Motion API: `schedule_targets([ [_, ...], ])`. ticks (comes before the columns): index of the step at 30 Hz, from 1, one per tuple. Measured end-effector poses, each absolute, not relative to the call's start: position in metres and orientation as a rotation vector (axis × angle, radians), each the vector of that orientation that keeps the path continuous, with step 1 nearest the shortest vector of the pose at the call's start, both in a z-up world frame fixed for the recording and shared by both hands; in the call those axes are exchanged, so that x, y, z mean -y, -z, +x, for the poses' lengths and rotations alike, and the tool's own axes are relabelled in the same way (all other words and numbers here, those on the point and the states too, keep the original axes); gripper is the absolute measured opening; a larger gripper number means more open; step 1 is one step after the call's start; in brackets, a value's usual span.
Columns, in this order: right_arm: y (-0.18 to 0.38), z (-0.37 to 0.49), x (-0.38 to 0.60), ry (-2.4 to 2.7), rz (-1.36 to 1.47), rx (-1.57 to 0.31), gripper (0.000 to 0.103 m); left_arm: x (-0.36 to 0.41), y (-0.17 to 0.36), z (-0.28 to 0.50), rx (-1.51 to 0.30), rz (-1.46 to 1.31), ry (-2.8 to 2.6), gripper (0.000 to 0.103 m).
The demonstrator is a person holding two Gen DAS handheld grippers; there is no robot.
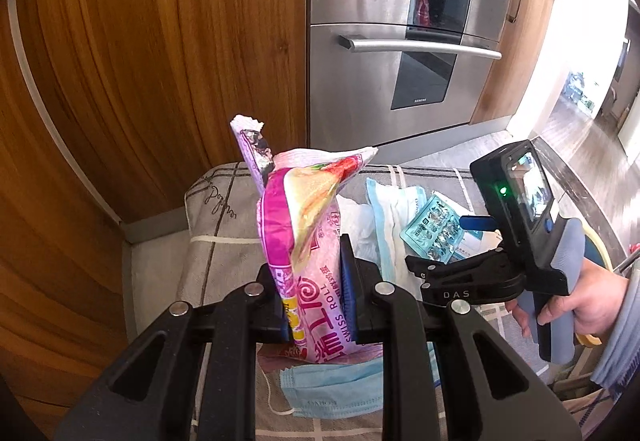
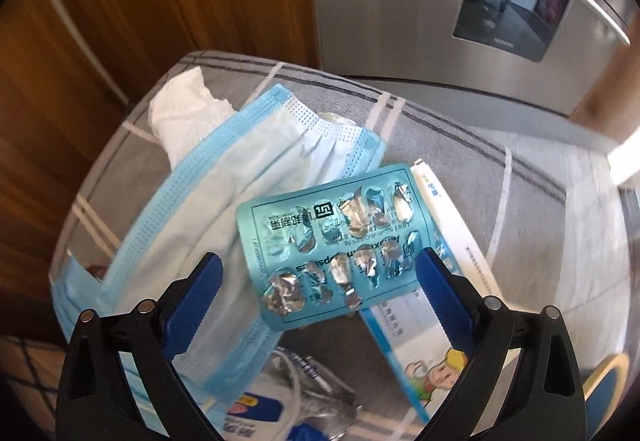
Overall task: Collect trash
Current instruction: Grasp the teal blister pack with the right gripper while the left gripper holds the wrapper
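My left gripper is shut on a pink Swiss roll wrapper and holds it upright above a grey checked cloth. My right gripper is open, its blue fingers on either side of a teal used pill blister pack; whether they touch it I cannot tell. The blister pack and the right gripper also show in the left wrist view. A blue face mask, white crumpled tissue and a white-and-blue medicine box lie on the cloth.
Another blue face mask lies under my left gripper. More wrappers lie near the front of the cloth. A wooden cabinet stands at left and a steel oven behind. A wooden stool edge shows at right.
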State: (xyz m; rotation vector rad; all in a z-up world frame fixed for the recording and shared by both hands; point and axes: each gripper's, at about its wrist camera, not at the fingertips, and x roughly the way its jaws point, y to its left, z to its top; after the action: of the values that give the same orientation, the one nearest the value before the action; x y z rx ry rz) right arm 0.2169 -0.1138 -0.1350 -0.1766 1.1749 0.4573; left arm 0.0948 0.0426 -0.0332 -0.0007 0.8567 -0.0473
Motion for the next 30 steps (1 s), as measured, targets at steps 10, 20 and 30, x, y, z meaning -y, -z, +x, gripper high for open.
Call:
schedule_targets([
  [10,0.146,0.231,0.116,-0.485,-0.245,-1.162,0.098,-0.044,0.033,0.098,-0.877,-0.021,0.084,0.019],
  [20,0.142,0.222,0.123,-0.511,-0.32,-1.117,0.082,-0.044,0.034,0.101,-0.885,-0.03,0.105,0.019],
  [30,0.126,0.204,0.127,-0.573,-0.347,-1.106,0.055,-0.037,0.03,0.102,-0.864,-0.029,0.143,0.019],
])
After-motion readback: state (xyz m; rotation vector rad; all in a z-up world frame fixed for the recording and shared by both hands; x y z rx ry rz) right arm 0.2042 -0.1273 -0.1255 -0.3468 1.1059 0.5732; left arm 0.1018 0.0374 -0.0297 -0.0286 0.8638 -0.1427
